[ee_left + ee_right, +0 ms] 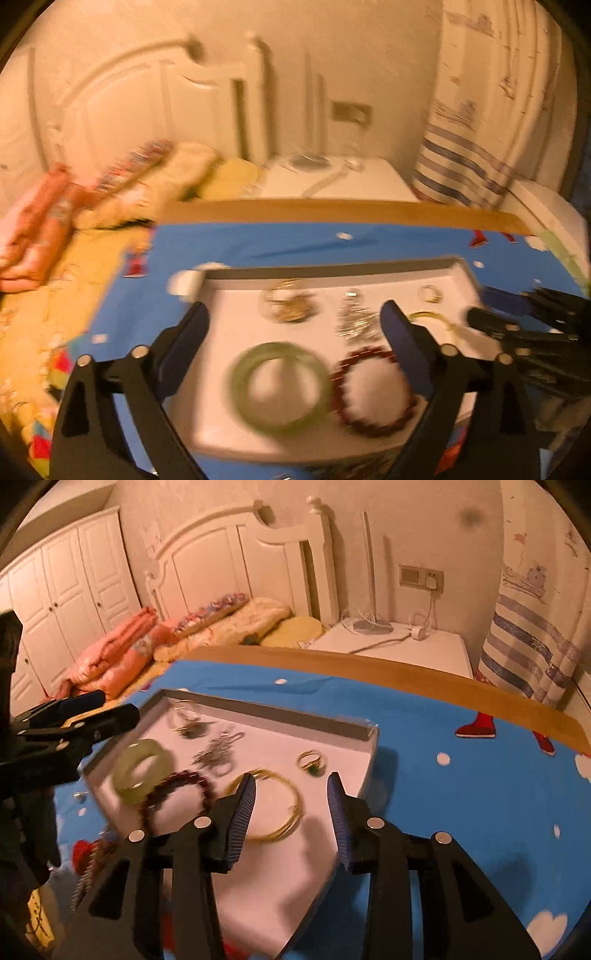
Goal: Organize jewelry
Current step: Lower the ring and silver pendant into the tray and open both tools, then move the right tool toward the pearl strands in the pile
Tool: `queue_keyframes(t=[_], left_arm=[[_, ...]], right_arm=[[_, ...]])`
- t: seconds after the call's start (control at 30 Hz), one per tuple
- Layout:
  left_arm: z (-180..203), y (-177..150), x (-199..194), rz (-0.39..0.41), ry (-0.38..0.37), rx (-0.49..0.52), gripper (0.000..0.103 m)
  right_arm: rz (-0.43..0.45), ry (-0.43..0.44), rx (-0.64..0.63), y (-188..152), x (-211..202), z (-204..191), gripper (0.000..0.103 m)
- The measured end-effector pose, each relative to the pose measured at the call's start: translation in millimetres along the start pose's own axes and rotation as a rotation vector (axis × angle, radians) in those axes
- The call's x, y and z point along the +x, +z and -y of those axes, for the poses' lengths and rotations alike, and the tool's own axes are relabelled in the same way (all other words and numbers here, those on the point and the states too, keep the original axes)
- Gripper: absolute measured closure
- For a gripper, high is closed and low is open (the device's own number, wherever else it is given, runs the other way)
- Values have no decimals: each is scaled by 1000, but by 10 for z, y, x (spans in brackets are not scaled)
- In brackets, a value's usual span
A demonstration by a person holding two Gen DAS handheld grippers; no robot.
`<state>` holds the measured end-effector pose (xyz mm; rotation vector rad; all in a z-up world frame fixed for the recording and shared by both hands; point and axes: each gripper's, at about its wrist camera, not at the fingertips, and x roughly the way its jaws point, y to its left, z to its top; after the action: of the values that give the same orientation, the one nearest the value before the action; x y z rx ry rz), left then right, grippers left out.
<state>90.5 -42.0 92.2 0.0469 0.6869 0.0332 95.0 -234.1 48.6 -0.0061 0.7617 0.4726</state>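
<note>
A white tray (229, 325) (258, 886) with a grey rim lies on the blue cloth. In it are a green jade bangle (281, 387) (142, 770), a dark red bead bracelet (373, 391) (177, 788), a thin gold bangle (275, 805) (432, 317), a gold ring with a green stone (312, 762), a silver piece (354, 317) (216, 751) and a gold piece (290, 306) (188, 720). My left gripper (295, 328) is open and empty above the tray. My right gripper (291, 805) is open and empty over the gold bangle.
The blue patterned cloth (461, 794) covers a table with a brown far edge (406, 675). Some jewelry (92, 864) lies off the tray at the near left. Behind are a bed with bedding (122, 653), a white nightstand (399, 650) and a striped curtain (528, 653).
</note>
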Motion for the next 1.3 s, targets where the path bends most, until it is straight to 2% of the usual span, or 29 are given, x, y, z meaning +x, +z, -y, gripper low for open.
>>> queue_keyframes(t=[0.07,0.13,0.2,0.37,0.43,0.53,0.67,0.8,0.9,0.97,1.13,1.2,1.3], left_arm=[[-100,-97,-148,27,75,4,3],[-199,-246,-290,43,153,13,3],[-283,-392,-377,37,200,26,3],[-579,-840,-543,-2,265,23,3],[-738,-960,-577,-26,257,-12,3],[-1005,-1087,-617,-45,278,-66,3],[-1292,-1221,-633,-52,293,-127,3],[-1487,-1320,-541,-125,261,-211,3],[-1470,-1316,-478,-152,223,-203,3],[-1442,-1311,-406,-183,222,-179,3],[-1437,-1305,-288,-236,228,-171,3],[-1446,-1306,-279,-238,219,-178,3],[-1459,-1308,-274,-238,202,-187,3]], right_arm=[[12,13,9,-77,-113,-63,70],[18,48,20,-199,-228,-159,68],[10,79,8,-353,-324,-333,57],[-38,191,-100,-724,-497,-939,57],[-52,226,-164,-817,-531,-1184,57],[-61,213,-250,-869,-511,-1500,57],[-59,174,-175,-802,-409,-1435,61],[-88,146,-138,-802,-314,-1351,67],[-93,113,-202,-776,-267,-1459,70],[-96,101,-236,-747,-213,-1531,70],[-130,77,-268,-730,-62,-1597,78],[-122,73,-276,-735,-65,-1608,88],[-63,68,-277,-743,-173,-1608,92]])
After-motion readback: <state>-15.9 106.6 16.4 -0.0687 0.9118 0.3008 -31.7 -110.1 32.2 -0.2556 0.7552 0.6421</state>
